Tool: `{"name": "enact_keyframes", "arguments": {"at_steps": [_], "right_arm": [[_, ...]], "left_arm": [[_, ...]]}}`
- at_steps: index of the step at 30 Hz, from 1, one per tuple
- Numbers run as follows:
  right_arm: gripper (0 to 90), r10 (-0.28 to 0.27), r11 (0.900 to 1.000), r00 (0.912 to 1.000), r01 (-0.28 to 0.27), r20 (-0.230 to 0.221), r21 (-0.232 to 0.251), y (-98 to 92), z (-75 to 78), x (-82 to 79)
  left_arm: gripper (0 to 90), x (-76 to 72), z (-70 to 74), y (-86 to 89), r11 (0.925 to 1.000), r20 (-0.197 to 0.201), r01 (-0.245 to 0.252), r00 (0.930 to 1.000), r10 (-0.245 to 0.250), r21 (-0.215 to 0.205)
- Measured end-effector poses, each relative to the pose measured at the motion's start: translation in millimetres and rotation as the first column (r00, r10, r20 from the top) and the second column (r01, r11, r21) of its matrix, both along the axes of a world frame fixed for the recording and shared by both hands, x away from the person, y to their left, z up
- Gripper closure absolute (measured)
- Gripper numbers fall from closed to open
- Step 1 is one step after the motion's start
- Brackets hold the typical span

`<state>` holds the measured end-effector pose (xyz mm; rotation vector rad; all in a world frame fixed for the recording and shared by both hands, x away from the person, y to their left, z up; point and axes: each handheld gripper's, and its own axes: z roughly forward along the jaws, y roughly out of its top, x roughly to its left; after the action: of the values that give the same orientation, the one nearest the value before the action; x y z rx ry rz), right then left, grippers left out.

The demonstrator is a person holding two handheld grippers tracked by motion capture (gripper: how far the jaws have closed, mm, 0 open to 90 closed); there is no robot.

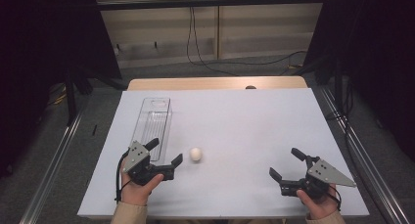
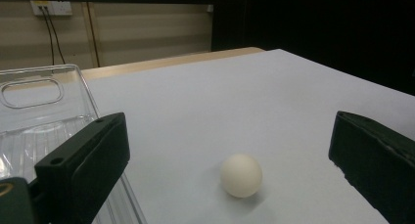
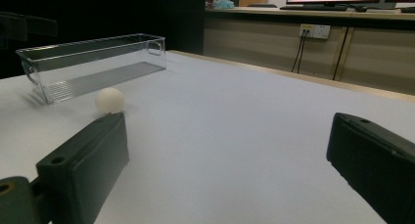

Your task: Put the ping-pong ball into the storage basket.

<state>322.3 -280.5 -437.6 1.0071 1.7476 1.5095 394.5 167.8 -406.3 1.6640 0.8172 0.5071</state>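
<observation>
A small white ball rests on the white table top, just right of a long clear plastic bin. My left gripper is open, its jaws spread wide, with the ball a short way ahead of them and nothing held. In the left gripper view the ball lies between the two jaws, farther out, and the bin is at the left. My right gripper stands open near the front right of the table, holding nothing. From the right gripper view the ball and the bin lie far off.
The bin is empty and runs lengthwise toward the far edge. A wooden strip borders the table's far side. Metal rails run along both sides on the floor, and cables hang by the back wall.
</observation>
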Motion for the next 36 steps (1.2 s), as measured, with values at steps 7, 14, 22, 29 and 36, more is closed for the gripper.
{"name": "enact_keyframes", "arguments": {"at_steps": [7,14,22,29,36], "right_arm": [[1.6,0.000,1.000,1.0000,0.000,0.002,0.000,0.1,-0.1,0.1],[1.6,0.012,1.000,0.9999,-0.012,-0.005,-0.007,0.1,-0.2,-0.3],[1.7,0.012,1.000,0.9999,-0.012,-0.002,-0.009,0.2,-0.3,-0.1],[1.8,0.013,1.000,0.9999,-0.013,-0.002,-0.009,0.2,-0.3,-0.1],[1.9,0.015,1.000,0.9999,-0.015,-0.003,-0.009,0.7,-0.3,-0.1]], "left_arm": [[1.8,0.7,0.1,-5.0,1.0000,-0.005,0.001,1.0000,-0.001,0.004],[1.9,1.3,0.7,-9.1,1.0000,-0.004,0.007,1.0000,-0.007,0.003],[2.0,1.5,2.1,-13.3,0.9999,-0.007,0.014,0.9999,-0.014,-0.002],[2.0,1.9,2.4,-14.8,0.9999,-0.008,0.014,0.9999,-0.014,0.000],[2.0,2.7,3.6,-19.1,0.9997,-0.006,0.021,0.9998,-0.021,-0.009]]}}
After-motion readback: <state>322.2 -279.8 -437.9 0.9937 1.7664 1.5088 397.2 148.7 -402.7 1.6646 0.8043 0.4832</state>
